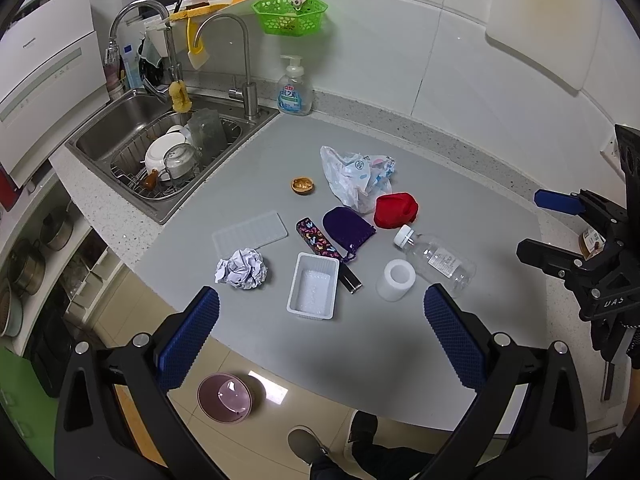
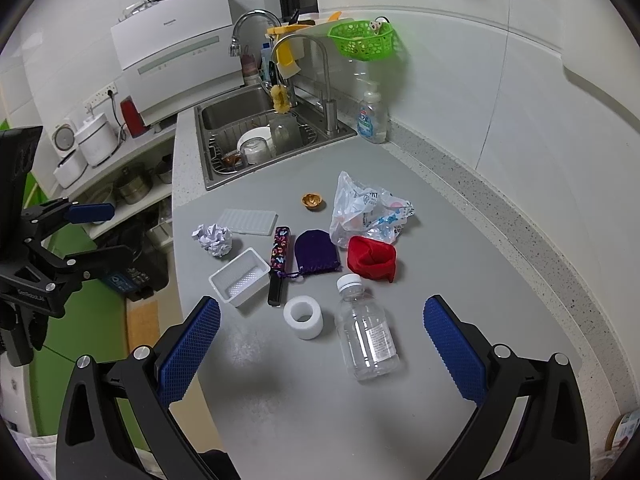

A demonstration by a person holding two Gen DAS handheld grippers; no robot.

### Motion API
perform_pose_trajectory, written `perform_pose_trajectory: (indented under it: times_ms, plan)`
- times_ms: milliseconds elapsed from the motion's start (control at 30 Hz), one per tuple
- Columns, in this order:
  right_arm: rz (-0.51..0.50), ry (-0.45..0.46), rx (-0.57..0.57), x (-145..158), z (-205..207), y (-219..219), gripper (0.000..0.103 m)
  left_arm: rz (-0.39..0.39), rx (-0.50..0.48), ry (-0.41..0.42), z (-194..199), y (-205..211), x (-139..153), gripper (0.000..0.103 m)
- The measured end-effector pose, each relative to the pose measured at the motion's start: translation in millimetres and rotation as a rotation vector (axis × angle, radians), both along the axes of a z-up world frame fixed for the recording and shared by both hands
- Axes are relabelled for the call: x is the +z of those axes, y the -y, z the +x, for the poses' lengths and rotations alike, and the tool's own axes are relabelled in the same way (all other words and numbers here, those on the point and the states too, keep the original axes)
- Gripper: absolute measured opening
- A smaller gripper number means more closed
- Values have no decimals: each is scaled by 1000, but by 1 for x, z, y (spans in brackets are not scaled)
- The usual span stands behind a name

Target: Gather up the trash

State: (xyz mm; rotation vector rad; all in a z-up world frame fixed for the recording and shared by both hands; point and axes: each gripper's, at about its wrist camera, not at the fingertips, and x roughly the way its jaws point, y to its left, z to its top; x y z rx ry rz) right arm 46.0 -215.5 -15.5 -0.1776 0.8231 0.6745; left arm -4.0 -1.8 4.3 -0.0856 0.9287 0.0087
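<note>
your left gripper [image 1: 320, 336] and right gripper [image 2: 320, 344] both stand wide open and hold nothing. crumpled paper [image 1: 242, 269] lies lower left of centre, clear bottle [image 2: 366, 330] lower centre, on the grey counter [image 2: 460, 248].

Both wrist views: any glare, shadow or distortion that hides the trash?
Left wrist: sharp, evenly lit; fisheye bends the counter; glare only on the floor. Right wrist: soft shadow on the counter near the clear bottle, which stays readable; dark vignette in the corners.
</note>
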Motion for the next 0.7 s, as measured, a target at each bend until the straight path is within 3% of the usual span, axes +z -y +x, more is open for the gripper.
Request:
perform_pose_trajectory:
  times_ms: [167, 700]
  plan:
    - [-2, 0, 2, 0, 0, -1, 98, -39, 5, -1, 1, -4, 1, 100]
    - [0, -4, 12, -2, 2, -4, 98, -48, 21, 3, 5, -9, -6, 100]
